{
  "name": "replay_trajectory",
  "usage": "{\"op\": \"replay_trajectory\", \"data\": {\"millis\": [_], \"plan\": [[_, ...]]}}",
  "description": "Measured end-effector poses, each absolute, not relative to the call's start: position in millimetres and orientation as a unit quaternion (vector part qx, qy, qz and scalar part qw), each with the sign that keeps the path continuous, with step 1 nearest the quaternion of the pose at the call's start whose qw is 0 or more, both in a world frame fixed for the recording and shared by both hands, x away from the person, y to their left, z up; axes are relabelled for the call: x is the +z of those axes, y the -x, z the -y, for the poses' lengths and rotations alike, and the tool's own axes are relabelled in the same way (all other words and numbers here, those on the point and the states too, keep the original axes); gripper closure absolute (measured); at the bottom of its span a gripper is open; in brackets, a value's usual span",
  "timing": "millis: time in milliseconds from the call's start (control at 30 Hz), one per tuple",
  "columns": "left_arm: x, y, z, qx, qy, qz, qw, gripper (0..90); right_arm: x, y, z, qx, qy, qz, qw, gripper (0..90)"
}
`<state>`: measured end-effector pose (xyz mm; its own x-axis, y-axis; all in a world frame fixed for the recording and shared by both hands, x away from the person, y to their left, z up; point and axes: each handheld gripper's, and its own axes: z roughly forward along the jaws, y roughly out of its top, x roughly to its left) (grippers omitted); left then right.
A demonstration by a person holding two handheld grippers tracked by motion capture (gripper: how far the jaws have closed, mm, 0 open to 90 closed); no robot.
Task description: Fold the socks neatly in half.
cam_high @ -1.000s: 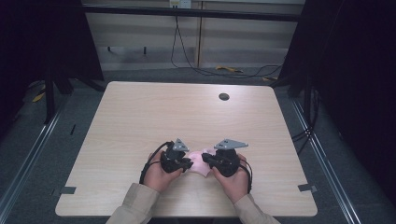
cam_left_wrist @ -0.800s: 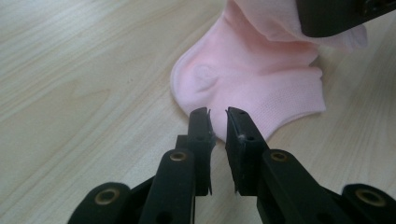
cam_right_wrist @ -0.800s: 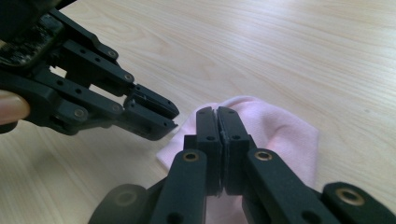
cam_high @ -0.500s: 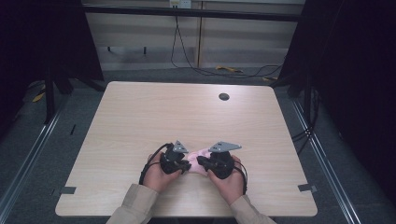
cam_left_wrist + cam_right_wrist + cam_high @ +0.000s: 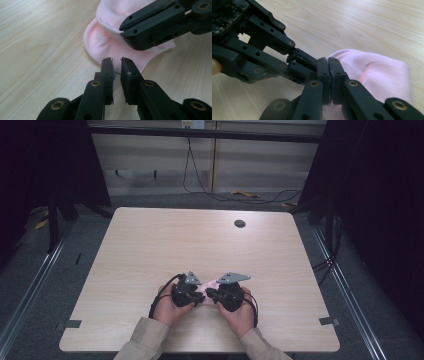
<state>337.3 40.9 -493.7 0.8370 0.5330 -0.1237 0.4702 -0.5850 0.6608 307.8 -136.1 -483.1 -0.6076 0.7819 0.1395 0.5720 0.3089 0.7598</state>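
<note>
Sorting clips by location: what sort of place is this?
Probably a lab or recording rig, not a home: a bare wooden table inside a dark metal frame, black curtains at the sides, loose cables on the grey floor behind.

tongs (image 5: pixel 205 295): black, brass rivets (grey three-cornered plates on top) | cables: black | sleeves (image 5: pixel 142 340): tan

The counter (image 5: pixel 200 250) is evenly lit from above while its surroundings sink into darkness. Both gripper views are bright, soft-shadowed, slightly blurred up close.
</note>
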Motion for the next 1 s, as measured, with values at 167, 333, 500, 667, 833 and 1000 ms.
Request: {"op": "replay_trajectory", "data": {"millis": [167,333,500,667,833,1000], "plan": [[-494.2,-337.1,-40.9,0.042,-0.888,-0.282,0.361,80.3,-486.4,-310.0,134.5,0.408,-0.425,-0.798,0.126,88.3],[-494.3,-337.2,-41.5,0.041,-0.888,-0.280,0.361,80.3,-486.1,-311.6,131.3,0.407,-0.426,-0.799,0.124,88.2],[-494.2,-337.1,-41.4,0.041,-0.889,-0.280,0.361,80.3,-487.3,-312.6,130.9,0.406,-0.425,-0.800,0.123,88.1],[-493.7,-337.8,-43.3,0.038,-0.891,-0.277,0.358,80.2,-488.3,-313.1,130.2,0.403,-0.425,-0.801,0.121,88.1],[-493.5,-337.6,-44.0,0.037,-0.891,-0.279,0.356,80.2,-488.8,-314.1,129.1,0.404,-0.425,-0.802,0.119,88.0],[-493.4,-337.8,-46.9,0.034,-0.892,-0.277,0.355,80.6,-490.5,-314.1,127.2,0.401,-0.421,-0.805,0.119,87.9]]}}
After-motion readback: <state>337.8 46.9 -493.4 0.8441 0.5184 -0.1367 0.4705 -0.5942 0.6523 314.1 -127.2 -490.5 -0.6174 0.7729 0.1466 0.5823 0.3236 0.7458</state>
